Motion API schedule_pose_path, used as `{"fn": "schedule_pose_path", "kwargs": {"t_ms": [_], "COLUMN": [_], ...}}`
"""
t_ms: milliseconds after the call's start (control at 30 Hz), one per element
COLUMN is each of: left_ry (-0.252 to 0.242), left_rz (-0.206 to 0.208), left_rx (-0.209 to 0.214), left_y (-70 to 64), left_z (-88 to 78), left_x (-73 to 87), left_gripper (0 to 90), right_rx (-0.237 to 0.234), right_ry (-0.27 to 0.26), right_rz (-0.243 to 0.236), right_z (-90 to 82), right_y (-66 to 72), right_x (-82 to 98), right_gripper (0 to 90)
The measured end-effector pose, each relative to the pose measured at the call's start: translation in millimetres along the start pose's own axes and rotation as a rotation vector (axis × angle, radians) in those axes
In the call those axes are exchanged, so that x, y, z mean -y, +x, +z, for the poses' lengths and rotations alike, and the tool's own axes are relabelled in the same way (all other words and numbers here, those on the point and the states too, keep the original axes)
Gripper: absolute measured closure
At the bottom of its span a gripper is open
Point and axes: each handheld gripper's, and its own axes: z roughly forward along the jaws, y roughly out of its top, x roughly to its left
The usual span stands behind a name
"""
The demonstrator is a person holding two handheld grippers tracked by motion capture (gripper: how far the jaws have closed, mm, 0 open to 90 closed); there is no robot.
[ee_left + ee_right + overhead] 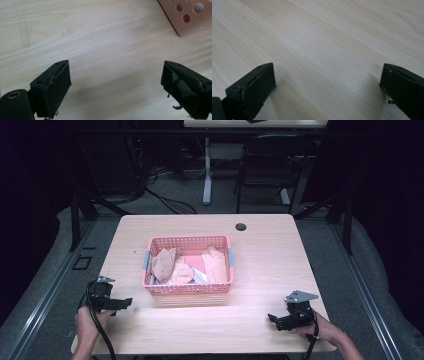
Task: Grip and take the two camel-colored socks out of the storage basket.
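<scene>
Pink basket (188, 287) of crumpled, indistinct cloths (186, 265), corner-cropped beyond left tool (115, 85).

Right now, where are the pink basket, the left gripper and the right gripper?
pink basket (189, 289), high view, on its near wall.
left gripper (126, 302), high view, at the tips of its fingers.
right gripper (271, 318), high view, at the tips of its fingers.

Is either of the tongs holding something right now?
No, the left tongs and right tongs both gape open over bare table.

Table (260, 245) brightly lit, surroundings dark; high view soft, gripper views sharper, faint shadows.
</scene>
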Motion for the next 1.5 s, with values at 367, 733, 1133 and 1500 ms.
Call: {"fn": "schedule_pose_path", "kwargs": {"t_ms": [367, 733, 1133, 1500], "left_ry": [0.009, -0.024, -0.062, 0.002], "left_rz": [0.035, 0.064, 0.162, 0.203], "left_rx": [0.026, 0.005, 0.019, 0.089], "left_y": [-0.5, -5.4, -17.4, -30.9], "left_z": [-1.5, -22.8, -46.3, -42.7], "left_x": [-2.1, -16.9, -44.6, -76.4], "left_gripper": [9.0, 2.8, 0.3, 0.2], "right_rx": [0.001, 0.001, 0.001, 0.001], "right_ry": [-0.002, -0.002, -0.002, -0.001], "right_rz": [0.000, 0.000, 0.000, 0.000], "right_z": [0.1, 0.1, 0.1, 0.1], "right_y": [0.1, 0.1, 0.1, 0.1], "right_x": [0.1, 0.1, 0.1, 0.1], "right_gripper": [0.0, 0.0, 0.0, 0.0]}}
